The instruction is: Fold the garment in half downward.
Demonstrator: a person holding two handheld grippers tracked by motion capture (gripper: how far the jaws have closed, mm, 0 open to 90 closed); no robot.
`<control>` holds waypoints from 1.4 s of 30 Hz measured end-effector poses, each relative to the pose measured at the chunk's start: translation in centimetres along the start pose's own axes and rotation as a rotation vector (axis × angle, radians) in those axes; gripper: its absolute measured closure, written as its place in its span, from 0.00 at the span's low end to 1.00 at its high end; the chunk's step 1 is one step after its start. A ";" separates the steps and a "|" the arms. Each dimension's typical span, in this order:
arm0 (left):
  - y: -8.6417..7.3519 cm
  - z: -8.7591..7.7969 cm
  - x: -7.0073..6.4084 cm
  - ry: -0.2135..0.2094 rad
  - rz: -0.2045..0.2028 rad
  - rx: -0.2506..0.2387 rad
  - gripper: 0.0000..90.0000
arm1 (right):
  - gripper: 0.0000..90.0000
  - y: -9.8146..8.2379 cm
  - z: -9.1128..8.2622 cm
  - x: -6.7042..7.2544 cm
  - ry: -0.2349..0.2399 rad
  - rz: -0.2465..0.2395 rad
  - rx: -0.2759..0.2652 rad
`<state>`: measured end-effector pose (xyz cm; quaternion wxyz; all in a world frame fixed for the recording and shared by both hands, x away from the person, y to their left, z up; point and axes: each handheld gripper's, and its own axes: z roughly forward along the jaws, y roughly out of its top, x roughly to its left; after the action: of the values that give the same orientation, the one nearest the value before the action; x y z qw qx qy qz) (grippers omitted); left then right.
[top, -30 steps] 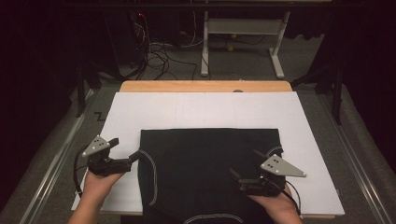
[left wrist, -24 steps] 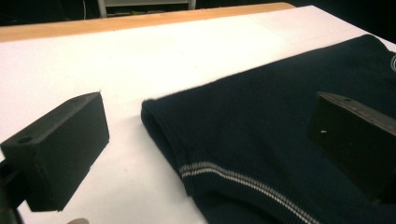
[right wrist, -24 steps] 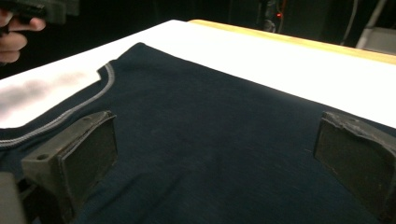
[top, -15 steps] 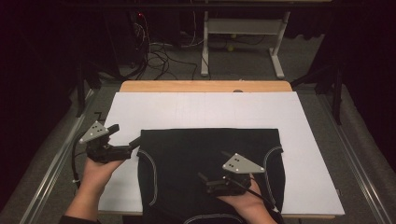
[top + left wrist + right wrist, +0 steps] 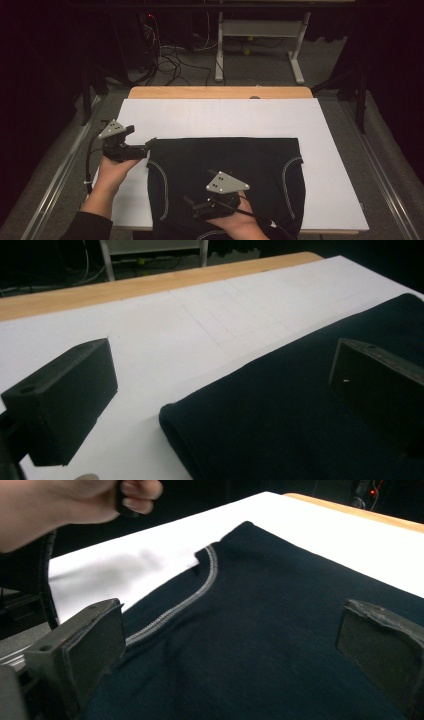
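A dark folded garment (image 5: 225, 175) lies flat on a white sheet (image 5: 225, 117) that covers the worktop (image 5: 220, 92). The garment is the landmark here. Its near part reaches the sheet's near edge, and its straight folded edge is the far side. That folded edge, the longer visible dimension, runs left to right across the sheet. Pale stitched seams (image 5: 159, 175) curve along its left and right sides.

Nearest the person, the right tool (image 5: 192, 207) is over the garment's near middle, held in the right hand (image 5: 240, 222). Its jaws stand wide apart and hold nothing, with cloth between them in the right gripper view.

At the garment's far left corner, the left tool (image 5: 150, 145) is held in the left hand (image 5: 112, 170). Its jaws are also spread, one over bare sheet and one over the cloth, straddling the rounded fold (image 5: 172, 420).

Beyond the garment lies bare white sheet, then the wooden strip of worktop at the far edge.
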<state>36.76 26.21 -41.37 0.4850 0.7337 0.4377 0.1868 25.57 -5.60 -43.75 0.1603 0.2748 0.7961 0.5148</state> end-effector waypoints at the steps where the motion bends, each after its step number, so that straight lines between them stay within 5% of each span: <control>1: -0.1 0.2 0.1 0.003 -0.001 0.001 0.00 | 0.00 0.0 0.2 0.2 0.006 0.000 0.001; 10: -2.3 3.3 1.1 -0.001 -0.044 0.023 0.00 | 0.00 -0.1 1.5 2.0 0.038 -0.007 0.021; 16: -4.4 4.7 2.0 0.007 -0.077 0.080 0.00 | 0.00 -0.3 1.8 3.0 0.062 -0.009 0.028; 27: -4.4 5.5 2.8 0.046 -0.176 0.142 0.05 | 0.00 -0.8 2.6 5.1 0.112 -0.022 0.062; 30: -4.4 5.8 2.6 0.061 -0.171 0.168 0.15 | 0.00 -0.9 2.9 5.4 0.120 -0.035 0.077; 34: -4.3 6.1 2.2 0.046 -0.117 0.194 0.28 | 0.00 -0.9 3.4 5.6 0.130 -0.037 0.086; 37: -4.1 6.8 2.0 0.037 -0.089 0.264 0.34 | 0.00 -1.1 3.8 5.9 0.133 -0.045 0.110; 39: -4.0 7.1 1.4 0.076 -0.046 0.283 0.42 | 0.01 -1.2 4.1 6.1 0.133 -0.050 0.144; 42: -4.1 6.9 1.6 0.050 -0.056 0.274 0.58 | 0.02 -1.2 4.3 6.4 0.130 -0.065 0.173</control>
<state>40.58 24.31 -48.38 0.3741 0.7757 0.4915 0.1297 22.46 1.01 -46.50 0.1005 0.2278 0.8548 0.4552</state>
